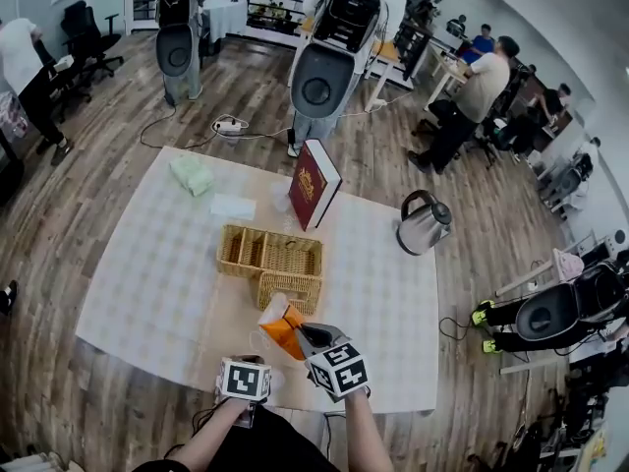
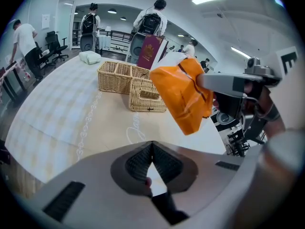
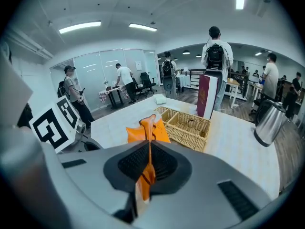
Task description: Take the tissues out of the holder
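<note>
The right gripper [image 3: 149,149] has its fingers [image 3: 132,164] clenched on a thin fold of the orange tissue pack [image 3: 144,130], which hangs in the air just clear of the wicker holder [image 1: 270,254], above the counter [image 1: 157,264]. The left gripper [image 2: 151,149] is clenched on nothing. That pinch looks slim, so carry the pack slowly and set it on bare counter before releasing.

Bright, even overhead light; fisheye-bent edges
</note>
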A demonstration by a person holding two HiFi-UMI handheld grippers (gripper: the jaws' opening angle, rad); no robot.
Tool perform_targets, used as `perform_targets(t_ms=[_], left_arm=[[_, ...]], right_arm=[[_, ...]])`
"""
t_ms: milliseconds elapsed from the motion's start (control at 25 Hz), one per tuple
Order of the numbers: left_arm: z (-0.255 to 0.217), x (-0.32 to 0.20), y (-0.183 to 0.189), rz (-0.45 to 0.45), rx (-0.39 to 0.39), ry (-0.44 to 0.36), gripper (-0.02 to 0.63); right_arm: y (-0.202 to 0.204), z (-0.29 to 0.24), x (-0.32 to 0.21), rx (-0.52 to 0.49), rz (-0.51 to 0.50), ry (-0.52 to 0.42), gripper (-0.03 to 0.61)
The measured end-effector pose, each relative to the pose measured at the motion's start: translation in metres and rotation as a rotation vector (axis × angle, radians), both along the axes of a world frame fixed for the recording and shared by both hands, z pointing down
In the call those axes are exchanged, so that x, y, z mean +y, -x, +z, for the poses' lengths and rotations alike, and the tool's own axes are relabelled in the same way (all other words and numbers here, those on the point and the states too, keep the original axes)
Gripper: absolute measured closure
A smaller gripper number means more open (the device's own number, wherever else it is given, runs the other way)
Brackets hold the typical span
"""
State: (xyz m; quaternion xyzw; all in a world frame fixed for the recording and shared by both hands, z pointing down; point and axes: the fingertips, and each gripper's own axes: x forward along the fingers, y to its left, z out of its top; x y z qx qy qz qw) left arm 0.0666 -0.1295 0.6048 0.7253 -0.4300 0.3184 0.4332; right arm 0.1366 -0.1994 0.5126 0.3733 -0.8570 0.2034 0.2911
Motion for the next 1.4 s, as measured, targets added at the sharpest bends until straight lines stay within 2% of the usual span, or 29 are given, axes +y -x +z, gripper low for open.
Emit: perform_targets(t_ms=[240,360,600,840,1080,1400], left_arm=[[0.002,0.025,0.013,0.027,0.019,-0.049,0.607],[-0.003,0.057,0.030,0.030,0.011,-0.023,0.607],[0.004,0.119,0.051,0.050,0.021,-0.024,0.607],[0.001,0.157,0.060,0.090,0.016,-0.027,0.607],[-0.010,0.185,0.051,0.137,0.003,-0.019,0.607],[-0.002,0.210,0.009,0.206,-0.016,-0.020,0.607]], right_arm=[[0.018,0.006,0.038,-0.010,0.021,0.018,0.560],[0.027,0.012,0.066,-0.007,0.063,0.034,0.560],[0.042,0.010,0.128,-0.033,0.137,0.053,0.561],[0.048,0.009,0.178,-0.049,0.186,0.059,0.561],[0.040,0.006,0.216,-0.062,0.228,0.076,0.561],[0.006,0.009,0.248,-0.083,0.264,0.082,0.561]])
